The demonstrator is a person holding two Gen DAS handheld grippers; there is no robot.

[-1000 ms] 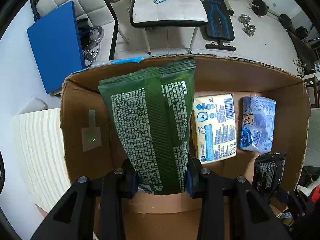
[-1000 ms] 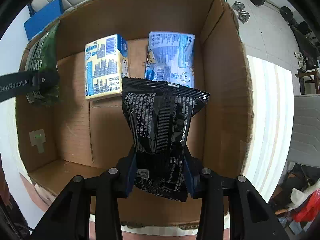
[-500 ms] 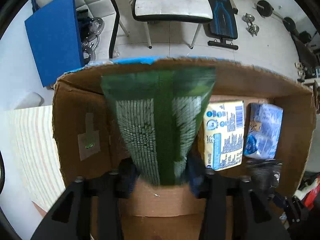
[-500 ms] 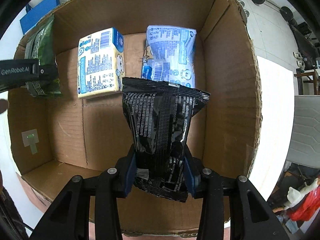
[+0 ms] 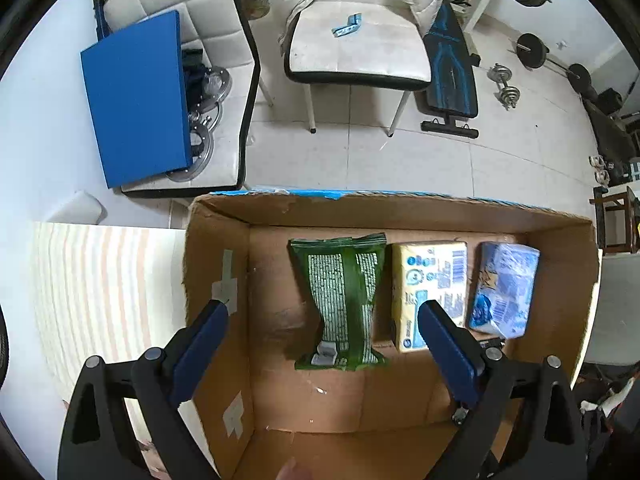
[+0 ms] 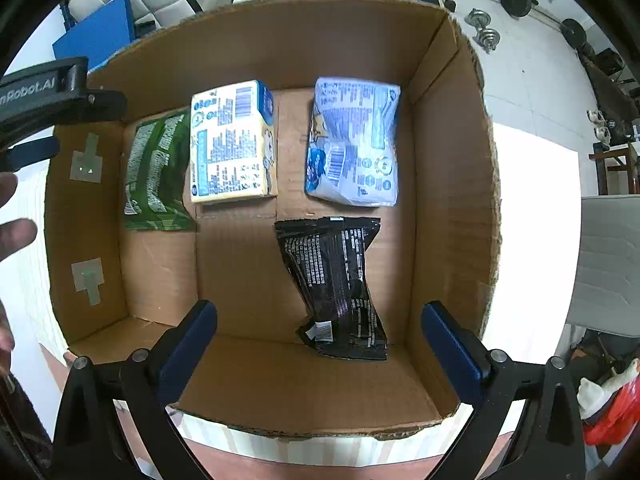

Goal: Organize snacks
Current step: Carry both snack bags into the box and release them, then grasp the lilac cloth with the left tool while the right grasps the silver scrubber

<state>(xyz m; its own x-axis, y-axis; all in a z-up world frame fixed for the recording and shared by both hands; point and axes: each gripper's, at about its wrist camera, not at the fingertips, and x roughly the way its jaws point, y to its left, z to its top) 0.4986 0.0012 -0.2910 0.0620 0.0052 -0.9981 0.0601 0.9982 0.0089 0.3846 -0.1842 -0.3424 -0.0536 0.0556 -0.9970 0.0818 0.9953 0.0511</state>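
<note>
An open cardboard box [image 5: 420, 212] [image 6: 452, 168] holds the snacks. A green snack bag [image 5: 340, 300] [image 6: 154, 176] lies flat on its floor, left of a yellow pack [image 5: 432, 284] [image 6: 232, 144] and a blue pack [image 5: 506, 288] [image 6: 354, 148]. In front of the blue pack lies a black snack bag [image 6: 336, 284]. My left gripper [image 5: 322, 326] hangs open above the green bag, holding nothing. Above the black bag my right gripper [image 6: 318, 322] stands open and empty too. The left gripper's body [image 6: 44, 96] shows at the box's left edge.
The box stands on a pale striped table [image 5: 104, 280]. Beyond it are a white chair [image 5: 356, 48], a blue board [image 5: 136, 96], a weight bench [image 5: 450, 68] and dumbbells [image 5: 504, 86] on the tiled floor. A person's fingers [image 6: 14, 232] show at the left.
Both grippers have opened and let go of their bags. The green bag and the black bag now lie on the box floor, and both grippers have risen above the box.
</note>
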